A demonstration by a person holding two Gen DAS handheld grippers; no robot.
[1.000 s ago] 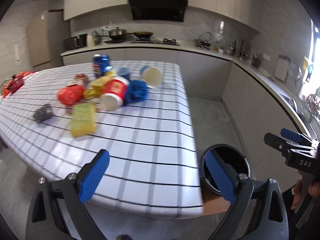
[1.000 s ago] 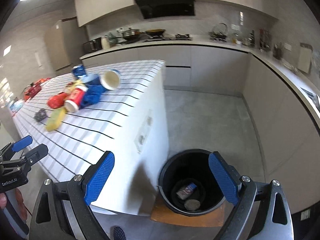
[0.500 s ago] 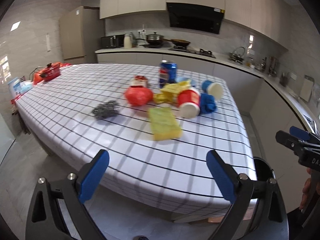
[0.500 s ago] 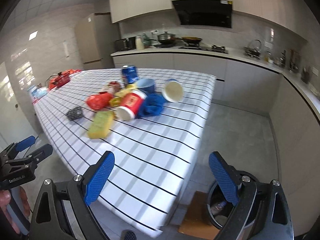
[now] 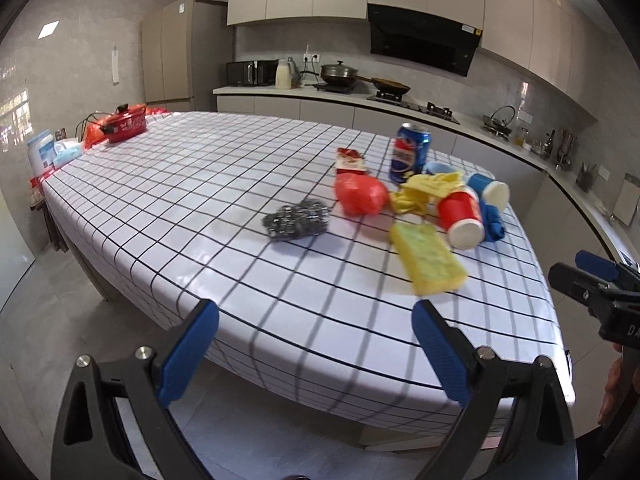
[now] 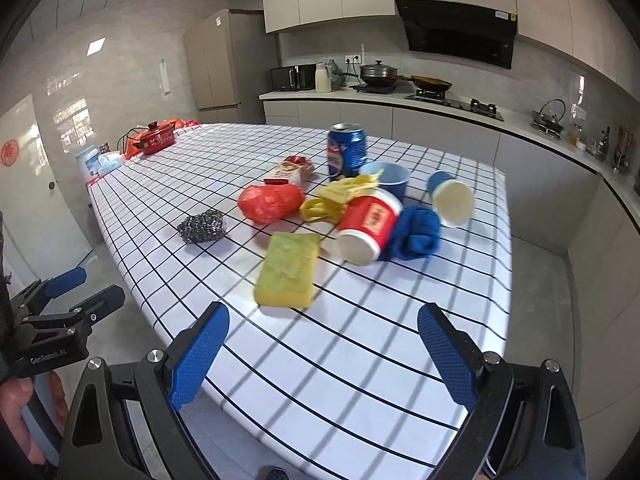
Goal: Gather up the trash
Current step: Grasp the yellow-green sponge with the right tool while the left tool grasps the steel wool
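Both tools, left tool (image 5: 314, 354) and right tool (image 6: 322, 356), gape wide and empty over the near edge of the white grid-patterned surface (image 6: 360, 380). Nearest trash: a yellow rectangular sponge (image 6: 289, 275), touching neither tool. Beyond it, a tipped red paper cup (image 6: 369, 225) may roll if nudged, scattering the crowded pile.

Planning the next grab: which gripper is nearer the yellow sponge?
Right, by a little. The right gripper hovers open just short of the sponge, almost in line. The left gripper is also open, with the sponge off toward its right finger.
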